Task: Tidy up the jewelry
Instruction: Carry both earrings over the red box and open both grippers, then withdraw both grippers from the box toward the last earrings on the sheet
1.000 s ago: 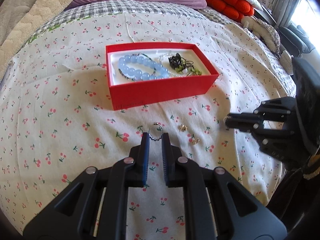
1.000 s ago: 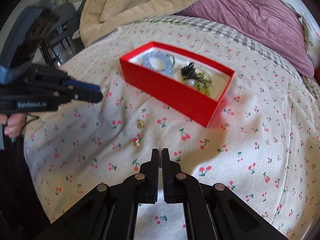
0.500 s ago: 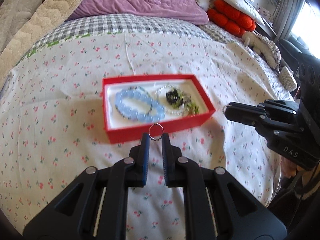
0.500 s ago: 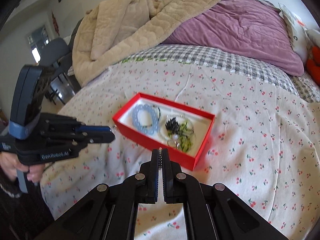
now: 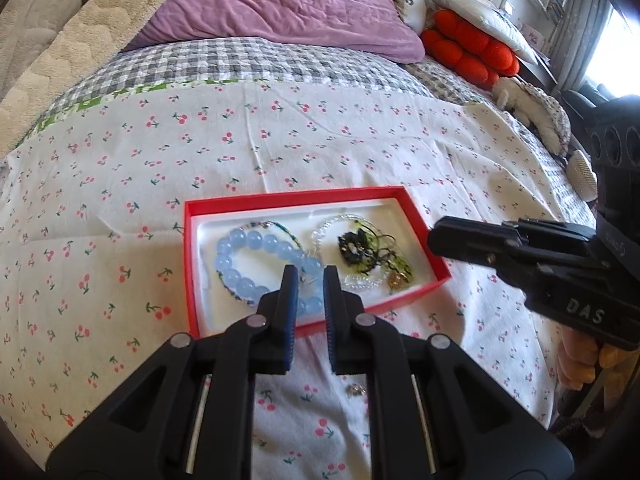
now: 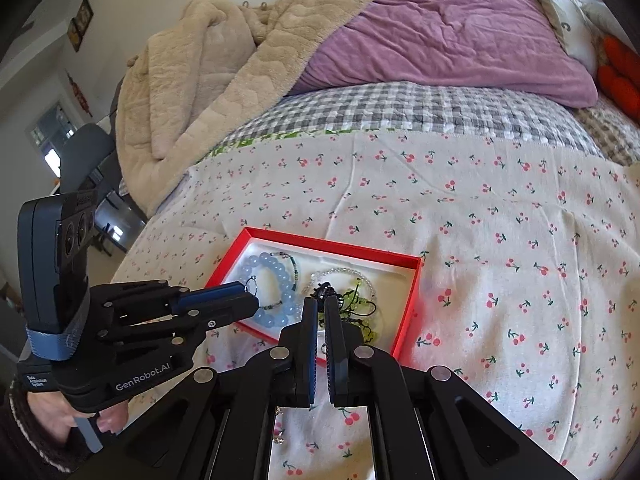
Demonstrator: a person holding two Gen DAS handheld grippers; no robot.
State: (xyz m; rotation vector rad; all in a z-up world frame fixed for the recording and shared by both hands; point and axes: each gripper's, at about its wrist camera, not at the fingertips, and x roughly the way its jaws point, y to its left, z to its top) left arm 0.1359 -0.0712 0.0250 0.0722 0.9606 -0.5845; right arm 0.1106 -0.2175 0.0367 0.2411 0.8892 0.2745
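A red box (image 5: 296,196) (image 6: 332,246) with a white lining lies on the cherry-print bedspread. Inside are a blue bead bracelet (image 5: 248,256) (image 6: 272,276), a clear bead bracelet and black and green cords (image 5: 352,244) (image 6: 352,300). My left gripper (image 5: 308,276) (image 6: 250,298) hovers over the box's near-left part, shut on a small thin ring (image 6: 251,283). My right gripper (image 6: 320,304) (image 5: 434,236) hangs over the box's right end. Its jaws are opening to a narrow gap, and I see nothing between them. A small gold piece (image 5: 396,278) lies in the box below it.
A small loose metal piece (image 5: 356,390) lies on the bedspread in front of the box. A purple pillow (image 6: 460,36) and a beige blanket (image 6: 224,80) lie at the back, and orange cushions (image 5: 468,48) at the far right. Hands grip both handles.
Both grippers have moved from the bedspread in front of the box to above it. The left still carries the ring. The right jaws, pressed together before, now stand slightly apart.
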